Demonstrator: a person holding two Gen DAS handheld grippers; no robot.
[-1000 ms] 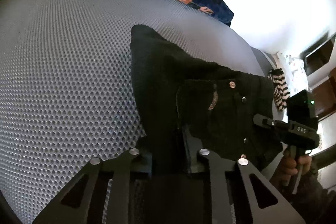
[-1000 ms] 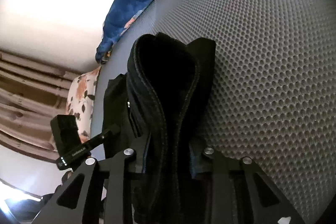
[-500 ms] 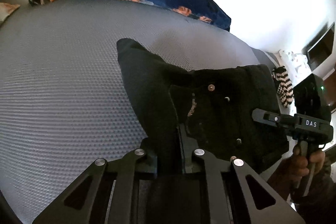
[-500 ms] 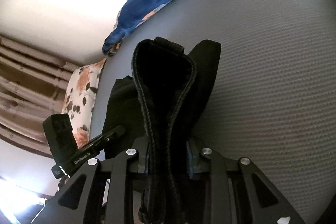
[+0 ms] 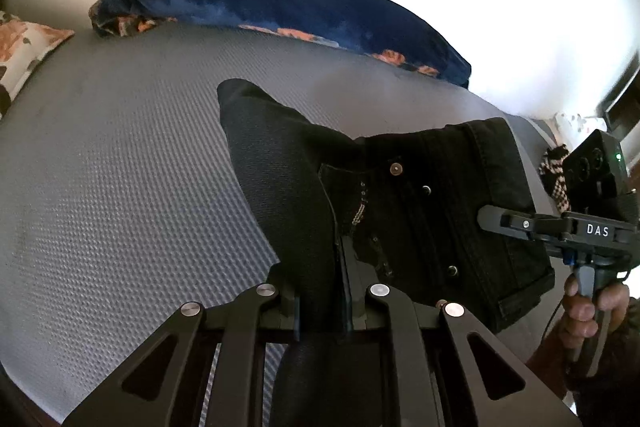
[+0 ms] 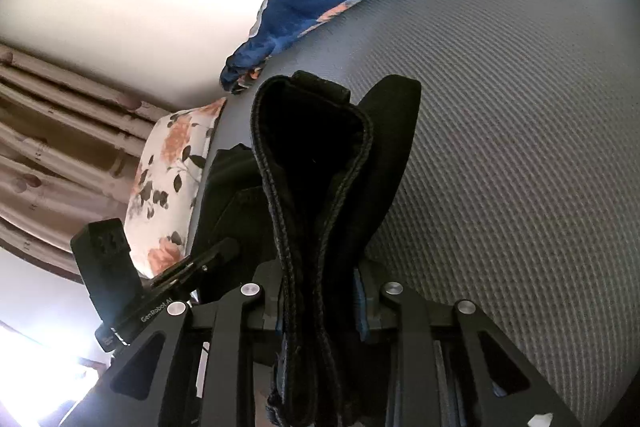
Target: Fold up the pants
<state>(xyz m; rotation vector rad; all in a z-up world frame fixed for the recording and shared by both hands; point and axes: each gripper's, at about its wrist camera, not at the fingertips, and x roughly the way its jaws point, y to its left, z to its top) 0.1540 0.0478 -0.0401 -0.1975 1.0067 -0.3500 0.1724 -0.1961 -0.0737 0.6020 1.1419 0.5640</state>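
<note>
The grey mattress [image 5: 120, 187], its surface dimpled all over, fills both views and offers a broad bare stretch on which to lay the fold. A blue flowered blanket [image 5: 304, 11] lies bunched along its far edge, with a flowered pillow [image 6: 168, 183] at one corner, both well apart from the work. The black pants [image 5: 420, 195] are held up above the mattress between the two tools — waistband, button and rivets face the left camera, while a thick doubled band of cloth rises in front of the right one. The left gripper [image 5: 324, 307] is clamped on a bundle of cloth at one side of the pants; its jaws have just been closing, with the fabric between them. The right gripper [image 6: 316, 311] is clamped on the stitched, doubled edge at the other side, the person's hand [image 5: 592, 303] on its handle. The step in hand appears to be carrying the folded end across before setting it down. Done well, both grips would stay firm and level with each other, so the cloth between them hangs flat rather than twisted — then the lower fold should meet the mattress first, with the held edge laid squarely over it. The right grip holds several layers, and an inner one could slip if the pull turns uneven.
</note>
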